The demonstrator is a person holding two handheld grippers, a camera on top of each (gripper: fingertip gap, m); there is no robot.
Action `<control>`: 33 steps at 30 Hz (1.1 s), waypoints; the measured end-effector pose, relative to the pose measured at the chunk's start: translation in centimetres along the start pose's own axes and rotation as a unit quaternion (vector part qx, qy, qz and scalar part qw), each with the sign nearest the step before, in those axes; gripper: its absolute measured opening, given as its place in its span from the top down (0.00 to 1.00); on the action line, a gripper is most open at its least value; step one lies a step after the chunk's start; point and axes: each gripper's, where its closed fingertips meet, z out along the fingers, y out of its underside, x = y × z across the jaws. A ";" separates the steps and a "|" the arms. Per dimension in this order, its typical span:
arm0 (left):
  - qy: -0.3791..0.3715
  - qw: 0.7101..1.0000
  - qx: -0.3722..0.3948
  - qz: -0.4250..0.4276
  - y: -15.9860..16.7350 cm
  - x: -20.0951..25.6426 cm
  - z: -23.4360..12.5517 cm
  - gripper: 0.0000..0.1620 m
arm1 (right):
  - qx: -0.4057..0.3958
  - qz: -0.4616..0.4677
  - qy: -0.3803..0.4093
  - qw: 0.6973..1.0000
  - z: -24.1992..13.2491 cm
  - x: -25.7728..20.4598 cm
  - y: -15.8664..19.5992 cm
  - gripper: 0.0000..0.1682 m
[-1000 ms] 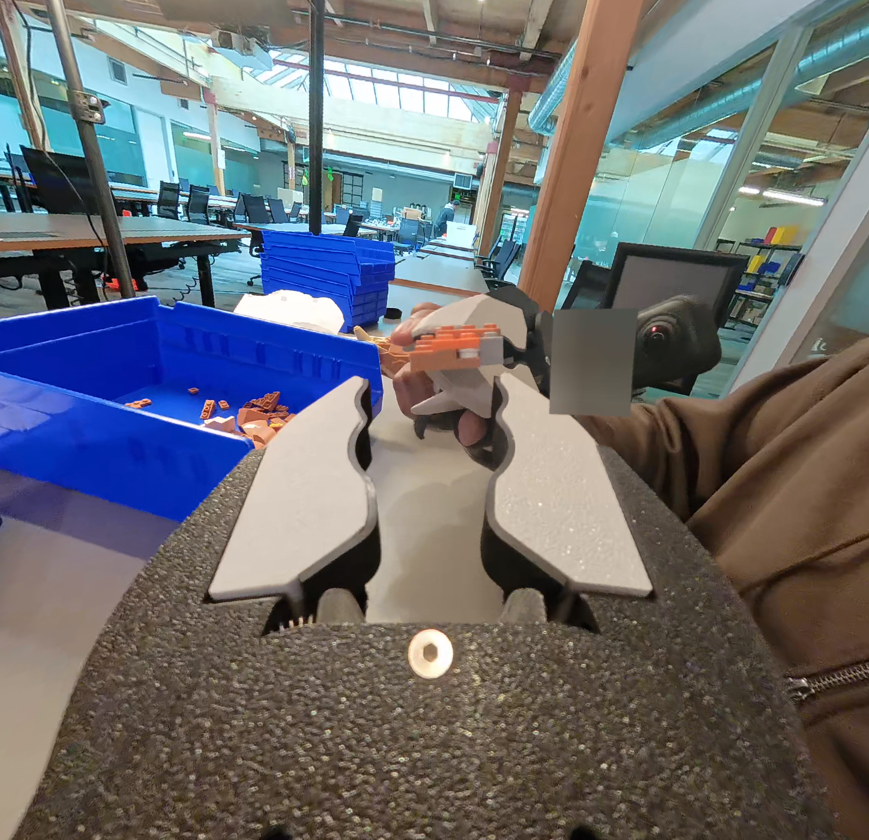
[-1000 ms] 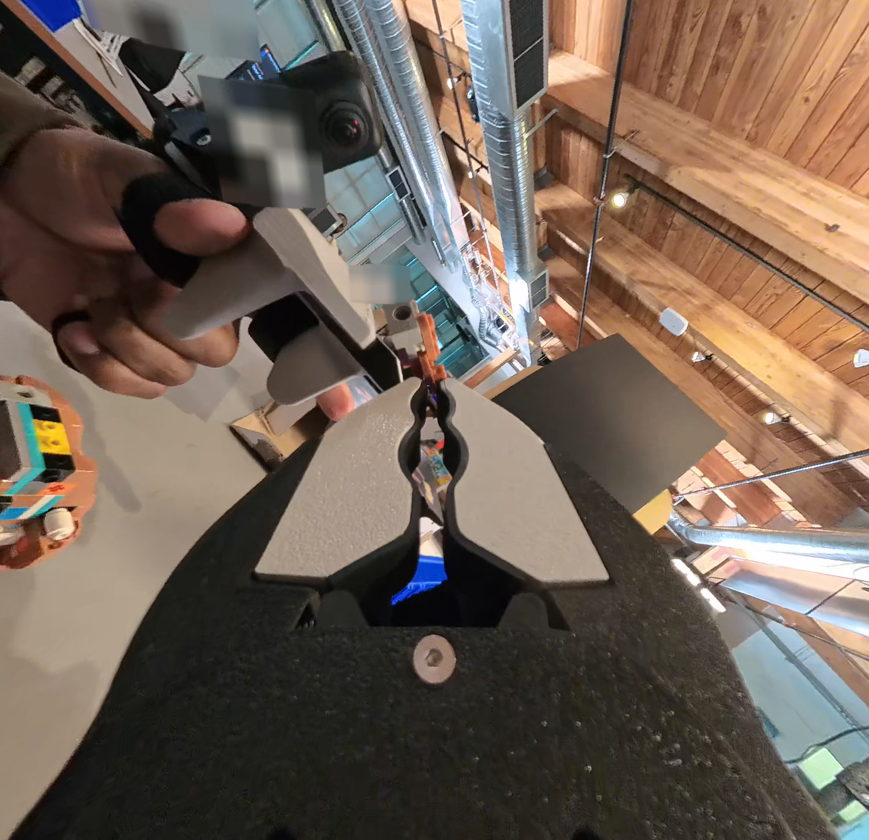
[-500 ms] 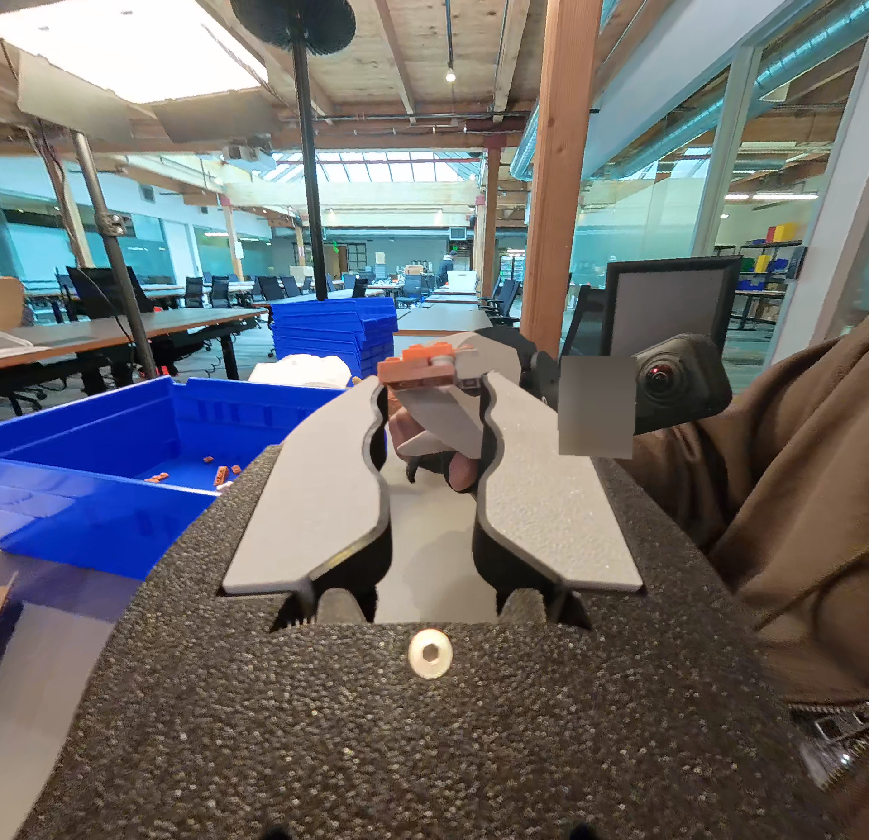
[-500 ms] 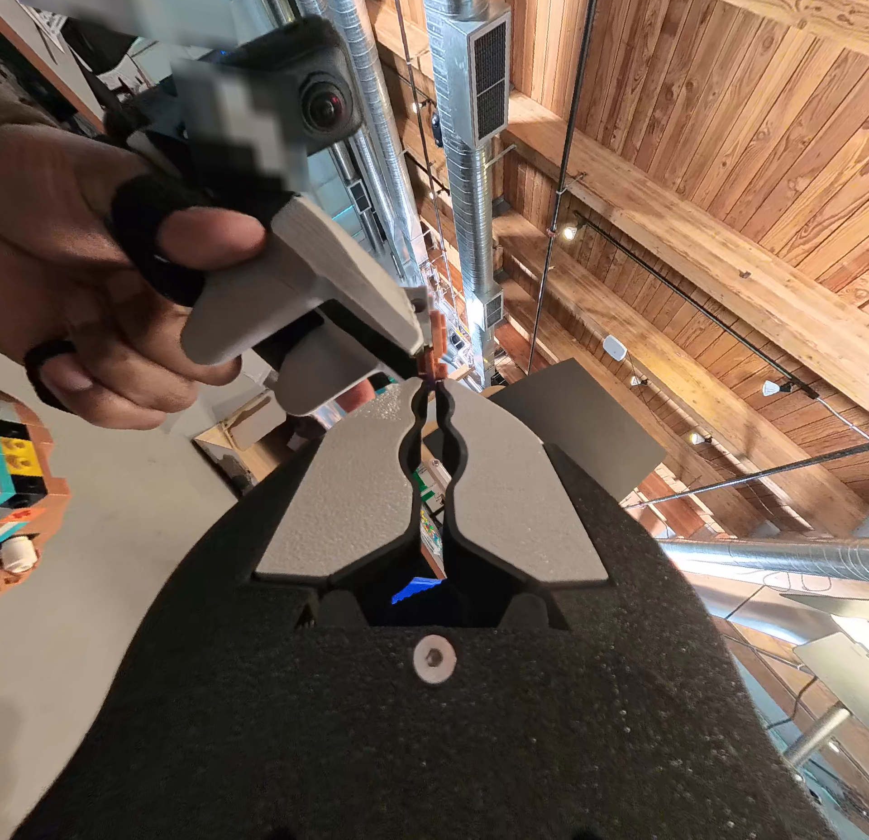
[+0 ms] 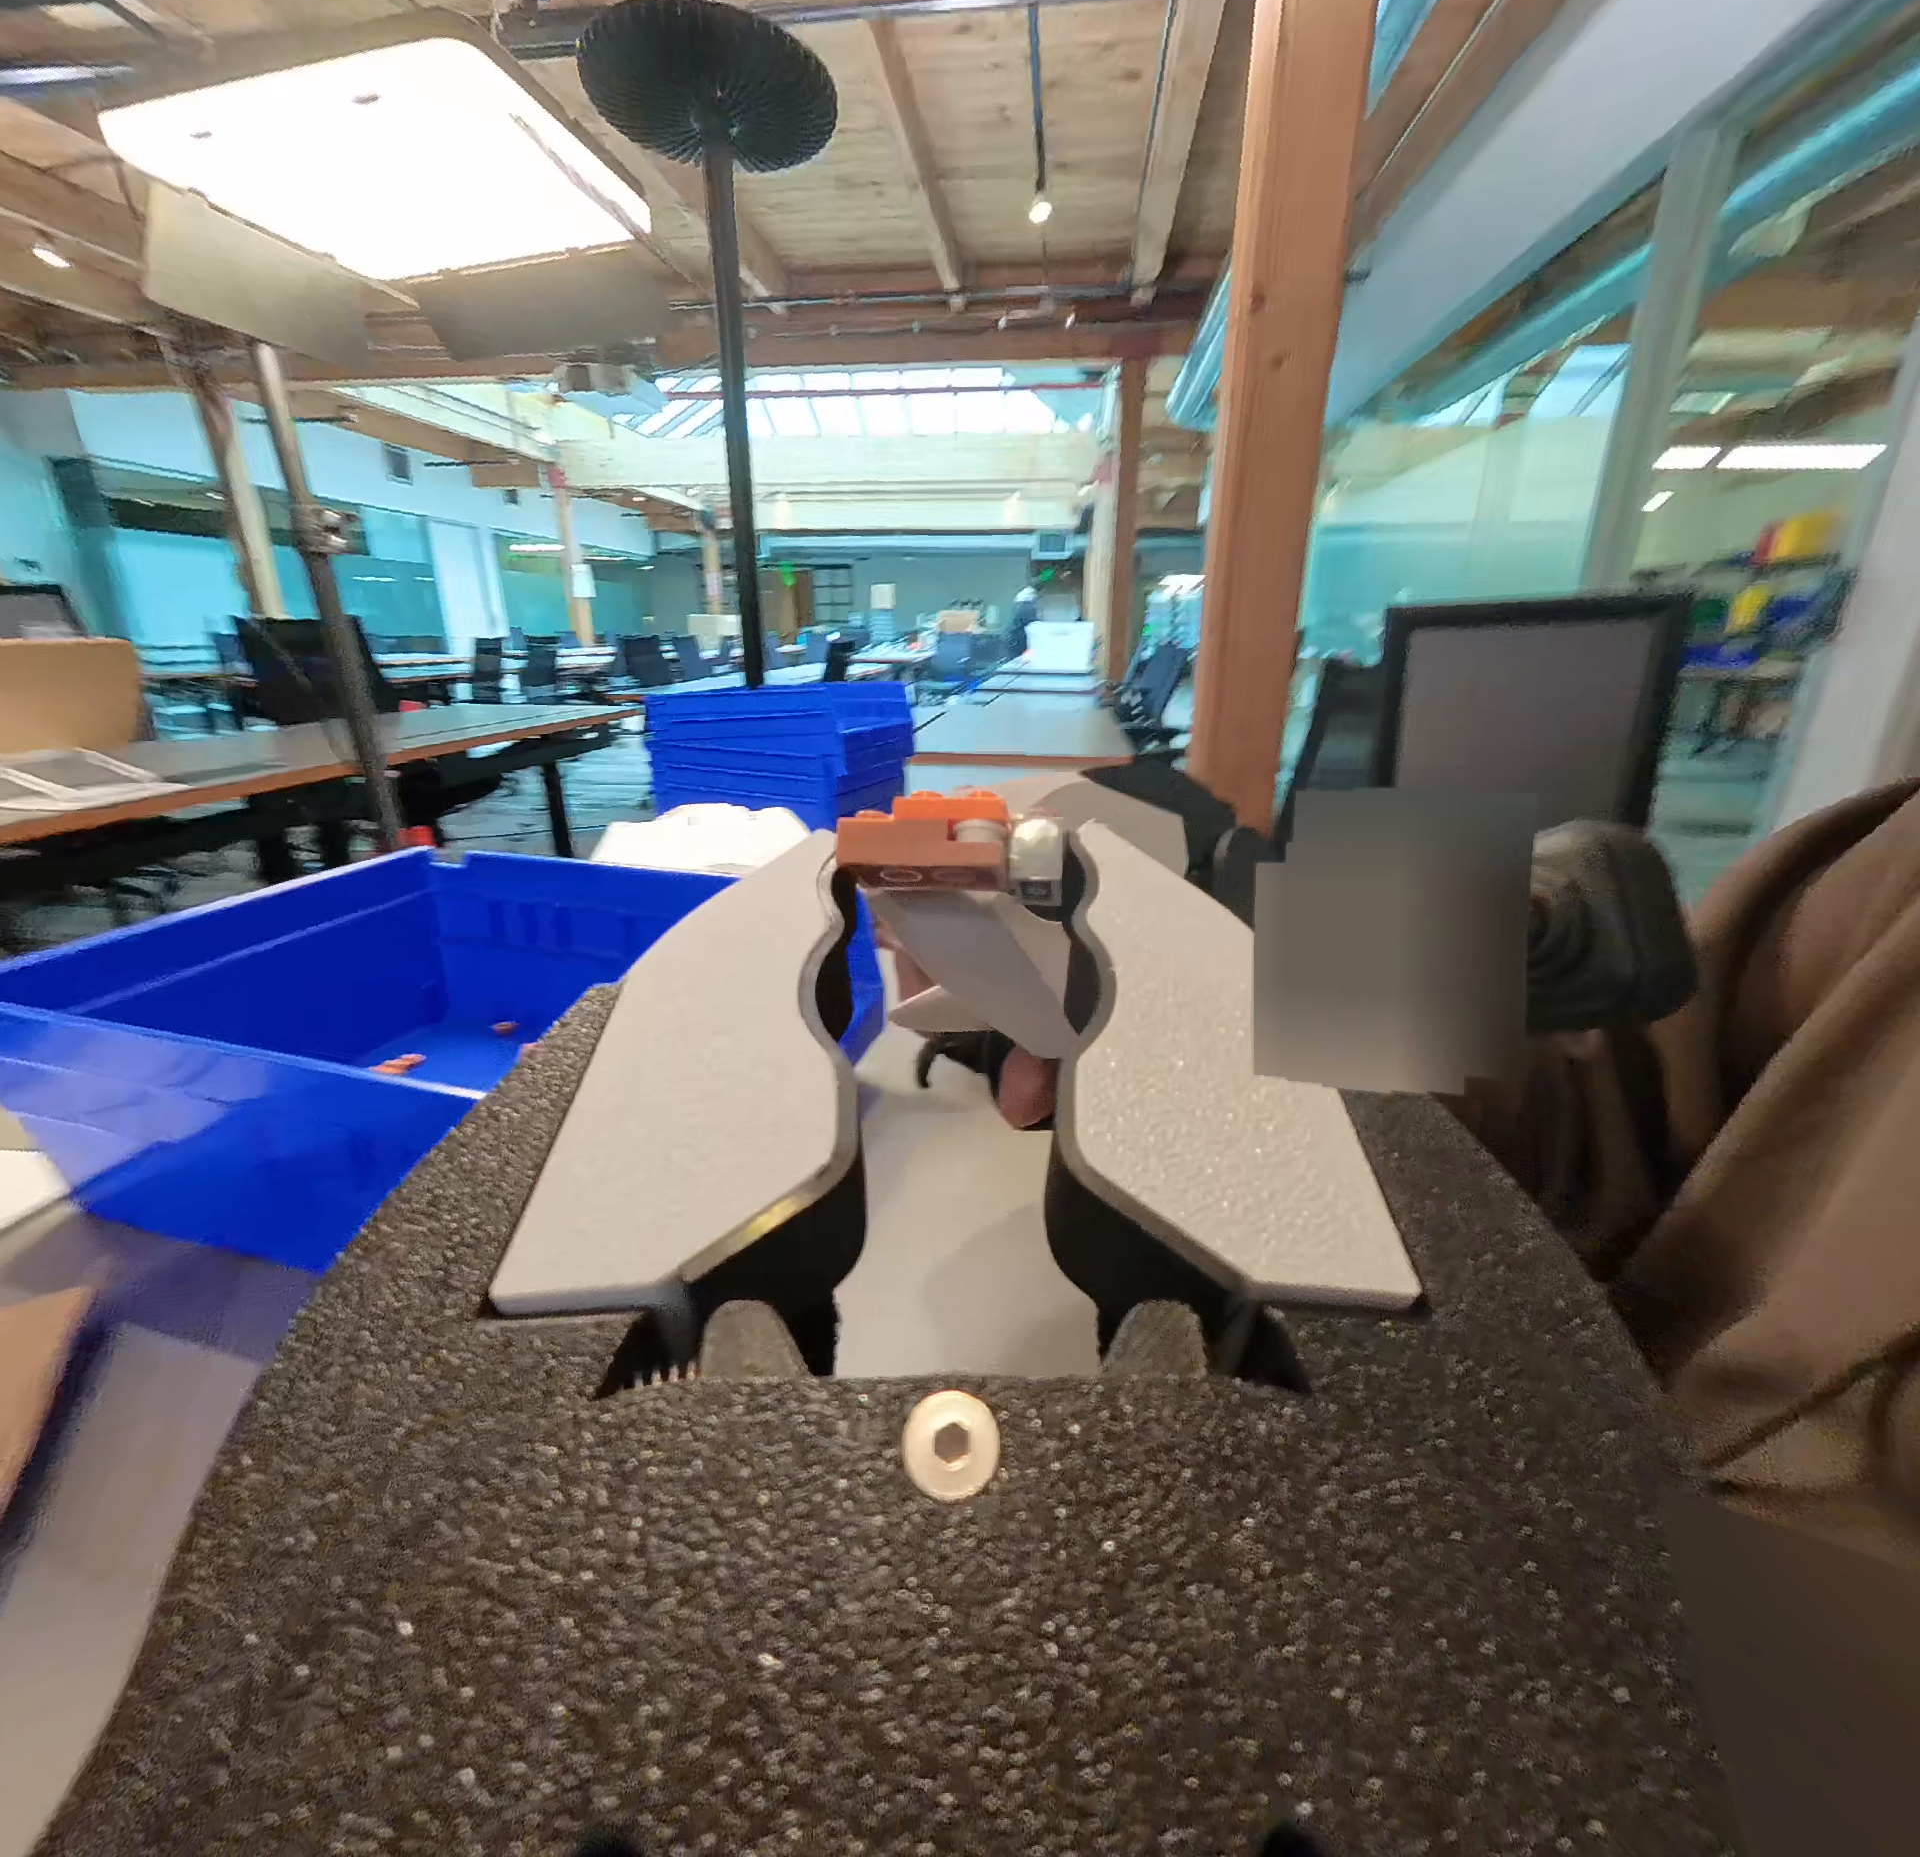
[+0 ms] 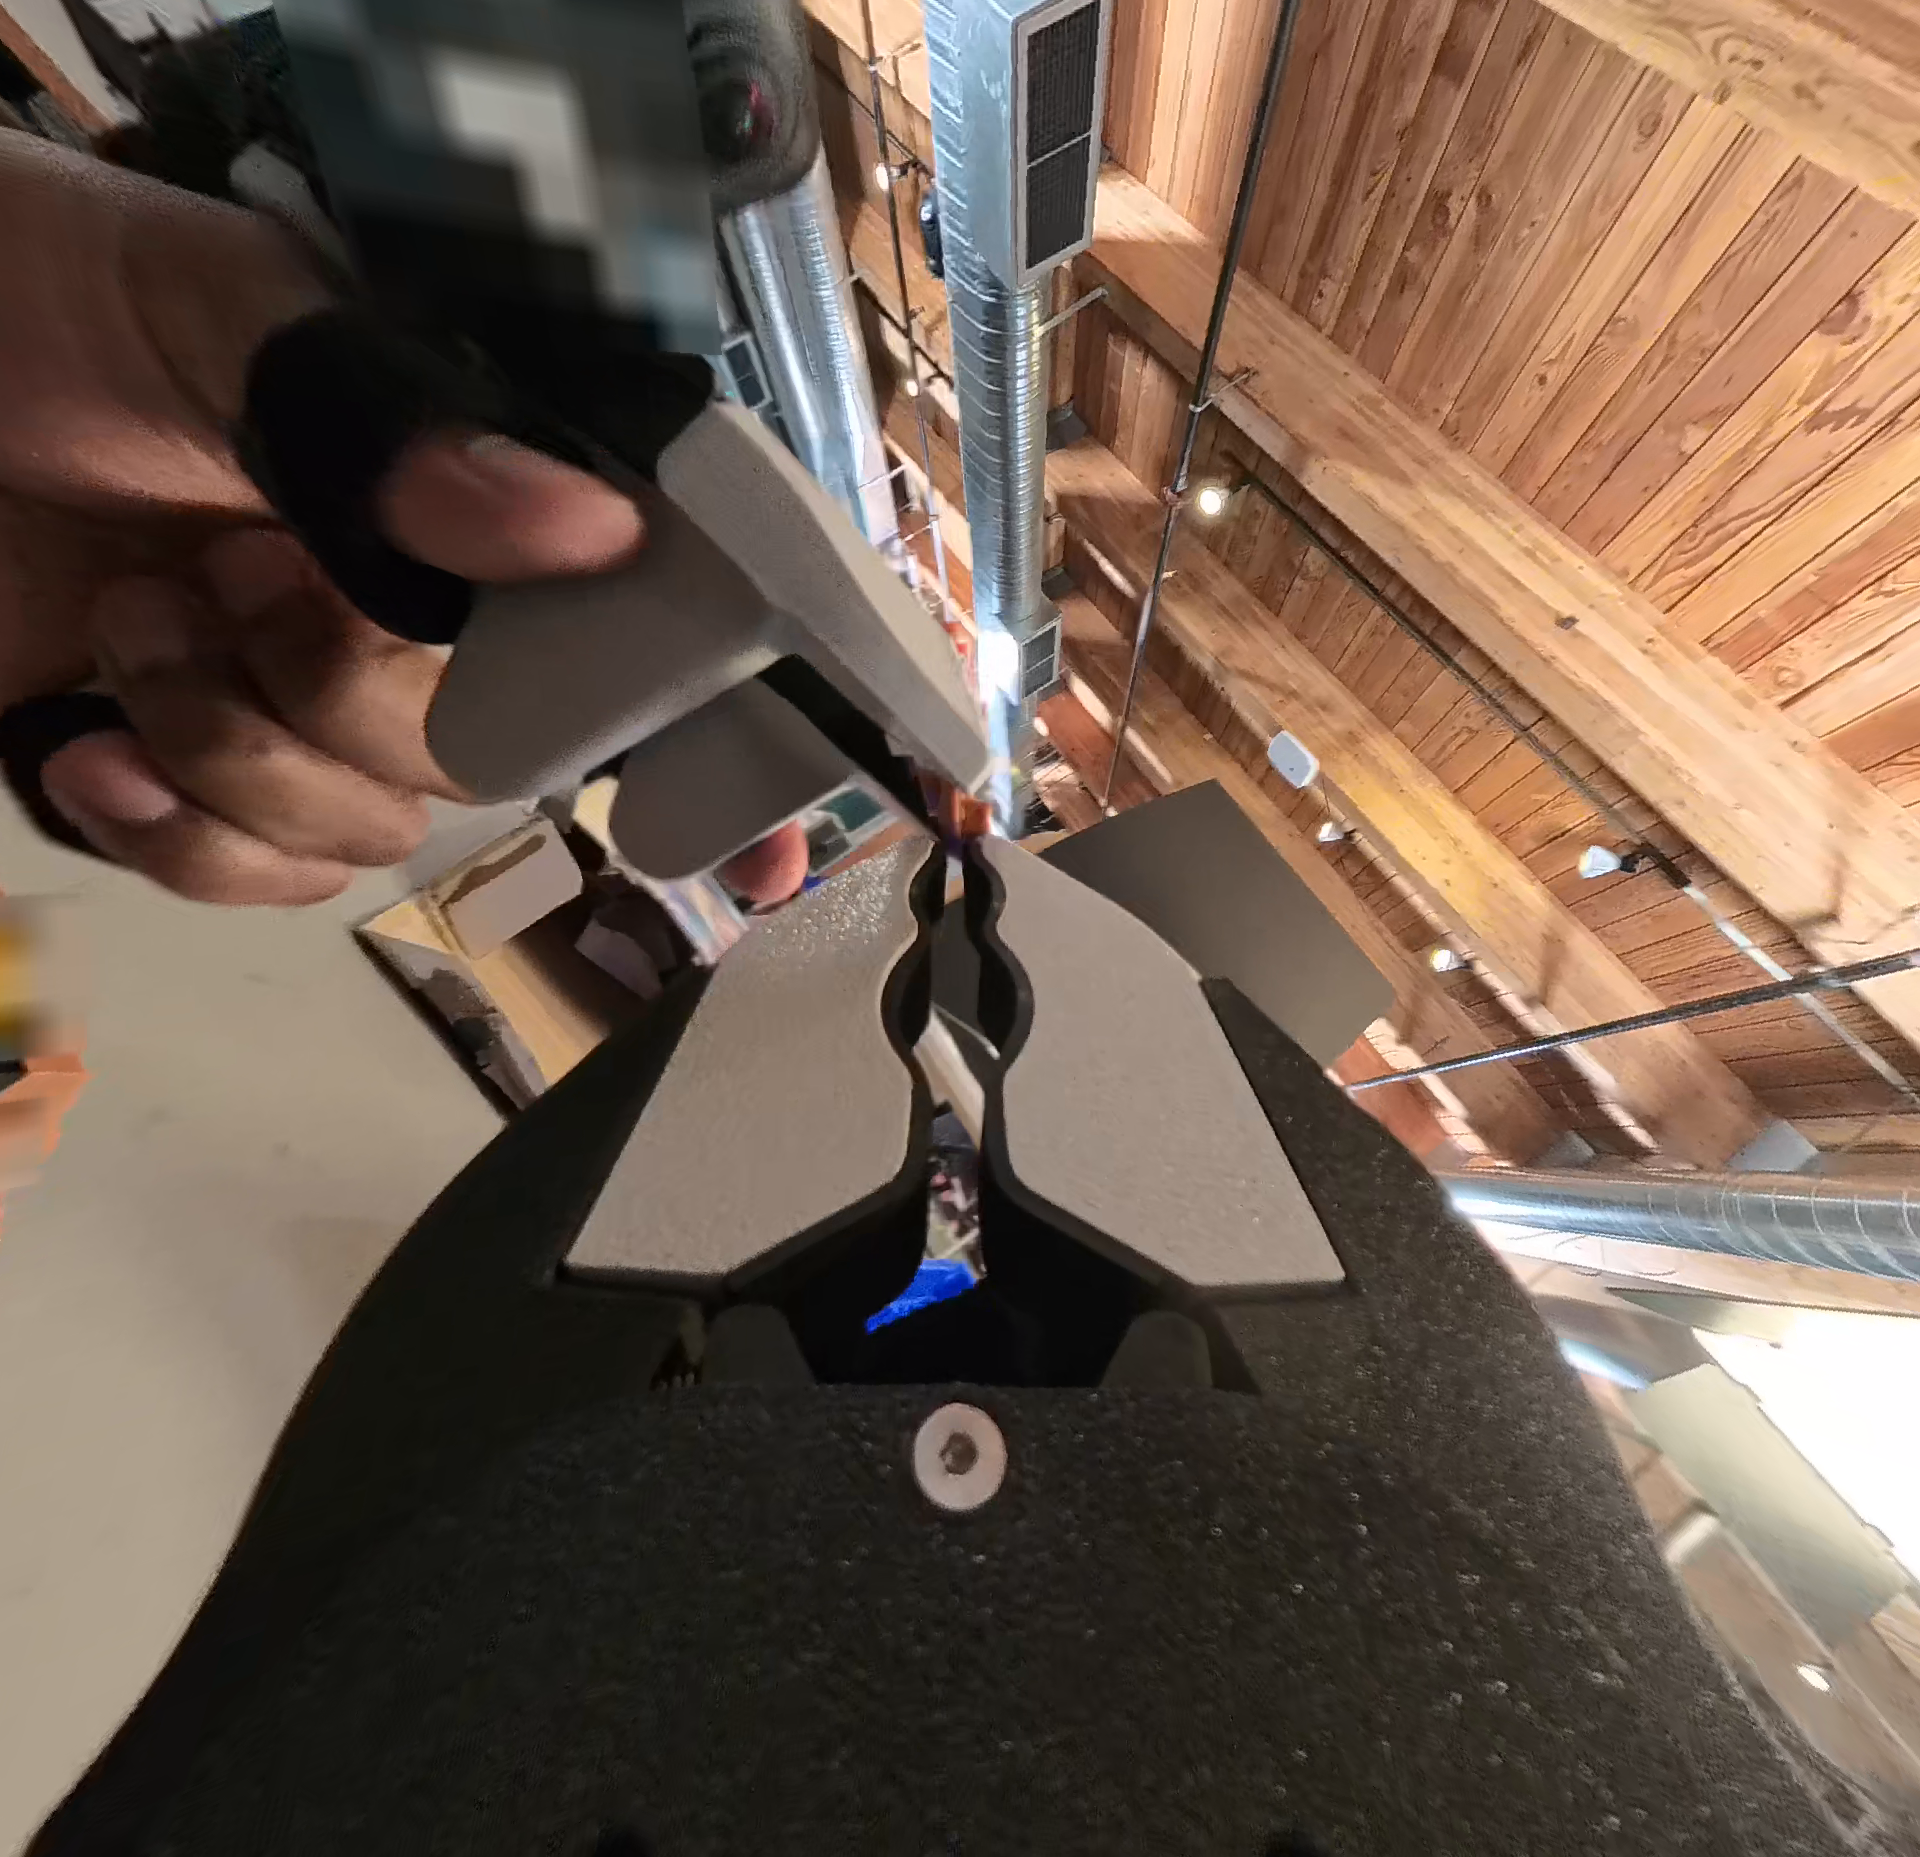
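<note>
Gripping a small orange brick assembly [image 5: 940, 851] at their tips, the right tongs [image 5: 997, 934] hold it between the spread fingers of the left tongs [image 5: 961, 872], with a blue bin [image 5: 260, 997] at 9 o'clock on the desk [image 5: 935, 1236].

- This is a big open office that is also used as a workshop.
- Far off, long rows of desks [image 5: 436, 737] with black chairs [image 5: 301, 664] fill the room.
- Wooden posts [image 5: 1278, 373] hold up a wooden ceiling [image 6: 1558, 280] with shiny metal air pipes [image 6: 997, 373] and small lamps.
- Glass-walled rooms [image 5: 1558, 436] stand on the right.
- A blue bin [image 5: 260, 997] sits on the near grey tabletop [image 5: 935, 1215], and a stack of blue bins [image 5: 779, 747] stands farther back.
- Shelves with coloured boxes [image 5: 1787, 581] are far right.
</note>
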 end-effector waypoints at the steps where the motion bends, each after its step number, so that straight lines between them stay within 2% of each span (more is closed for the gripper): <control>1: -0.013 0.999 -0.013 0.030 0.1 -0.2 0.0 0.77 | -0.001 0.012 -0.013 1.000 0.0 -0.2 0.2 0.99; 5: -0.102 0.972 -0.082 0.197 0.3 -1.7 -0.7 0.77 | 0.016 0.113 -0.104 0.988 -0.5 -0.8 0.6 1.00; 10: -0.216 0.879 -0.199 0.376 1.2 -4.9 -2.1 0.77 | 0.028 0.253 -0.151 0.955 -0.9 0.7 0.1 0.93; 15: -0.237 0.801 -0.256 0.486 2.8 -5.3 -1.8 0.77 | -0.003 0.262 -0.208 0.942 -0.7 -1.5 -0.2 0.89; 17: -0.236 0.781 -0.264 0.515 3.1 -5.1 -1.6 0.77 | -0.010 0.275 -0.220 0.936 -0.7 -2.0 -0.2 0.89; 21: -0.234 0.771 -0.262 0.532 3.1 -4.8 -1.5 0.77 | -0.025 0.286 -0.237 0.928 -0.7 -2.6 0.2 0.89; 26: -0.213 0.764 -0.268 0.546 3.5 -4.3 -1.2 0.77 | -0.029 0.256 -0.249 0.934 -0.9 -3.2 0.4 0.90; 33: -0.146 0.766 -0.281 0.560 4.9 -3.1 -1.2 0.77 | -0.016 0.204 -0.301 0.931 -2.2 -4.1 0.2 0.92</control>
